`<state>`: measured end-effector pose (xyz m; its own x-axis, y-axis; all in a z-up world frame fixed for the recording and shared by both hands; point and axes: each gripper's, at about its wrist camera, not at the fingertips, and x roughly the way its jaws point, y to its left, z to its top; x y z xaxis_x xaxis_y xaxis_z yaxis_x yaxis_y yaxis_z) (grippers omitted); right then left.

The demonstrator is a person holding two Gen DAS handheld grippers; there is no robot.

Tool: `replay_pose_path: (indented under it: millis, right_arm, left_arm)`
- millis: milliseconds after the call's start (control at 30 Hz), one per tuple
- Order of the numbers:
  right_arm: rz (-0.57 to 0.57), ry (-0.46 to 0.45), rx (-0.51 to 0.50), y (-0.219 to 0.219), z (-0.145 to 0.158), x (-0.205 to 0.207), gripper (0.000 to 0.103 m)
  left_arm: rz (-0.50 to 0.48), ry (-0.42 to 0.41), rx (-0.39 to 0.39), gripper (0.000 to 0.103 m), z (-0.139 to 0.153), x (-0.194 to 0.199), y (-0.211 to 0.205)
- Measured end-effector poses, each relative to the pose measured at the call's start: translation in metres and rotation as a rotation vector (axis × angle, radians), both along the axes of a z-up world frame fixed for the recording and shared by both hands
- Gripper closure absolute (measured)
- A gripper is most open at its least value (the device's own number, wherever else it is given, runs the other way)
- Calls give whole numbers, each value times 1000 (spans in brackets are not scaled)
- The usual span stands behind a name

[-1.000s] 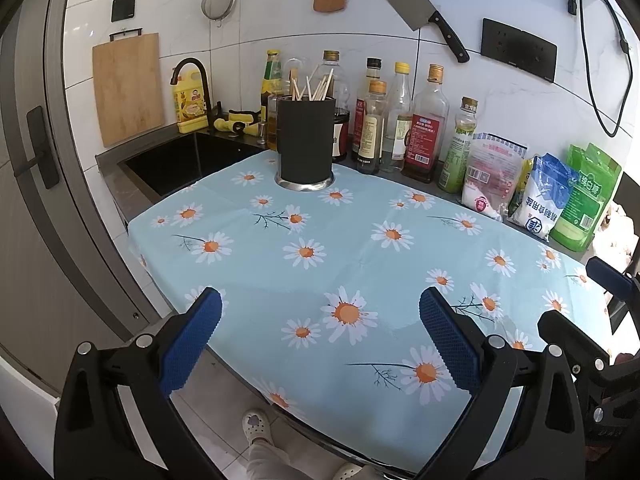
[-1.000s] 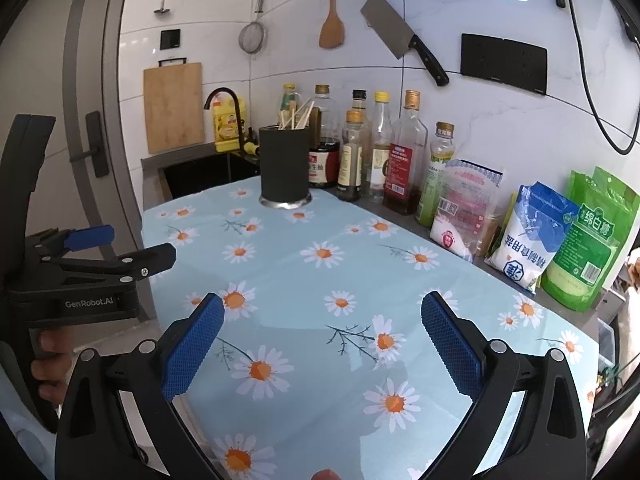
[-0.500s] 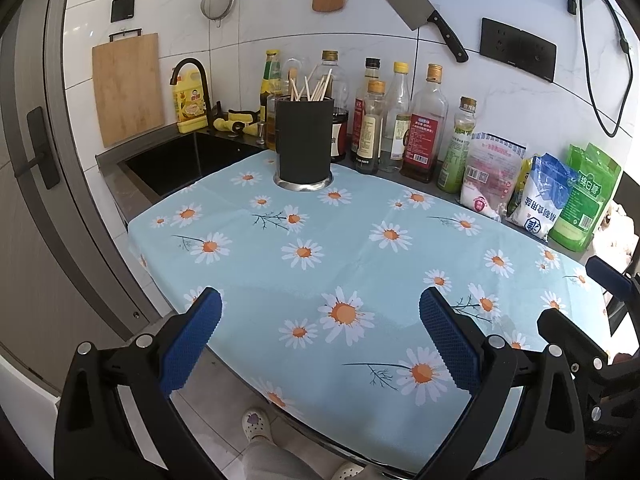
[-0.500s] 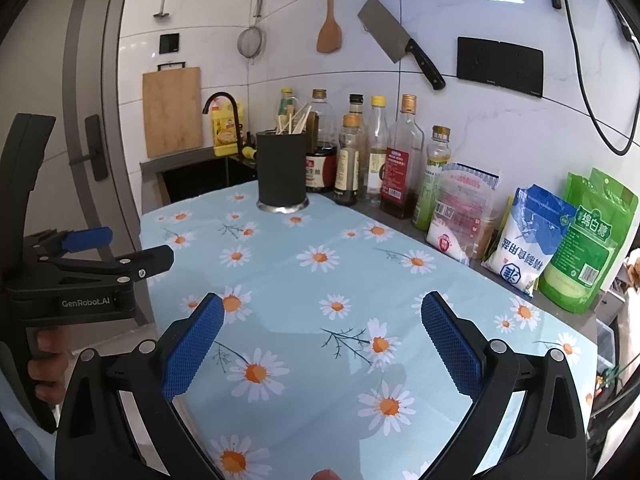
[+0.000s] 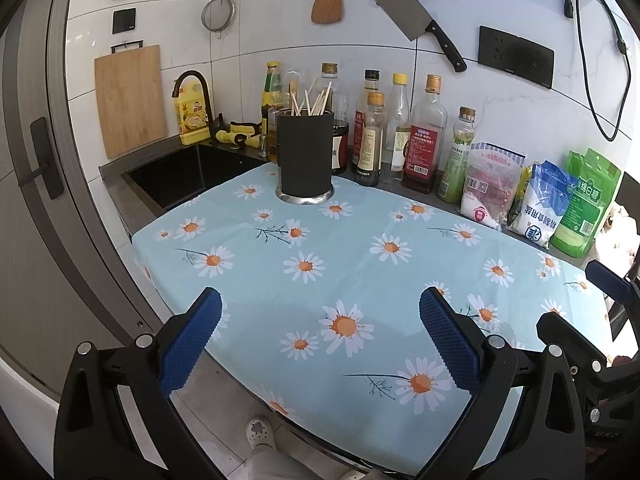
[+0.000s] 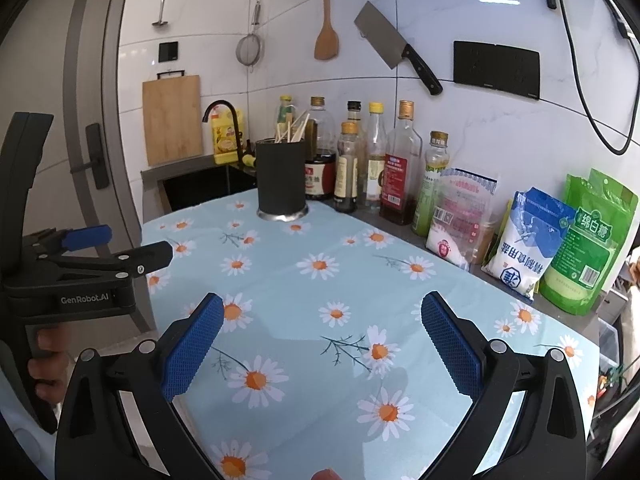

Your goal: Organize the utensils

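Observation:
A black utensil holder [image 5: 305, 156] [image 6: 281, 178] stands at the far edge of the daisy-print cloth [image 5: 340, 264] [image 6: 320, 292], with several wooden chopsticks [image 5: 310, 102] [image 6: 294, 128] sticking out of its top. My left gripper [image 5: 320, 340] is open over the cloth's near edge, nothing between its blue pads. My right gripper [image 6: 320, 344] is also open and empty above the cloth. In the right wrist view the left gripper [image 6: 120, 250] shows from the side at the left, a hand [image 6: 46, 364] on its handle.
A row of bottles [image 5: 396, 132] and food bags [image 5: 540, 204] lines the back wall. A black sink [image 5: 188, 172] with a tap lies left of the holder. A cleaver [image 5: 412, 16], spatula [image 5: 327, 0], strainer [image 5: 218, 14] and cutting board [image 5: 130, 98] hang on the tiles.
Both grippers stay open and empty. The right wrist view has shifted slightly, the left hardly at all.

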<state>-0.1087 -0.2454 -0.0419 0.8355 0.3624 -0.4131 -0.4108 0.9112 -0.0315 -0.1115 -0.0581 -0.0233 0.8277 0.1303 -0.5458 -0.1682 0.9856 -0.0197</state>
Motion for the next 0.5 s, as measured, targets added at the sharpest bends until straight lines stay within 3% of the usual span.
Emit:
replay_pose_path:
  millis: [500]
  right_arm:
    - [-2,-1,-4,0,0,-1,8]
  left_arm:
    - [-7,8,-6,6,-2,0,-1]
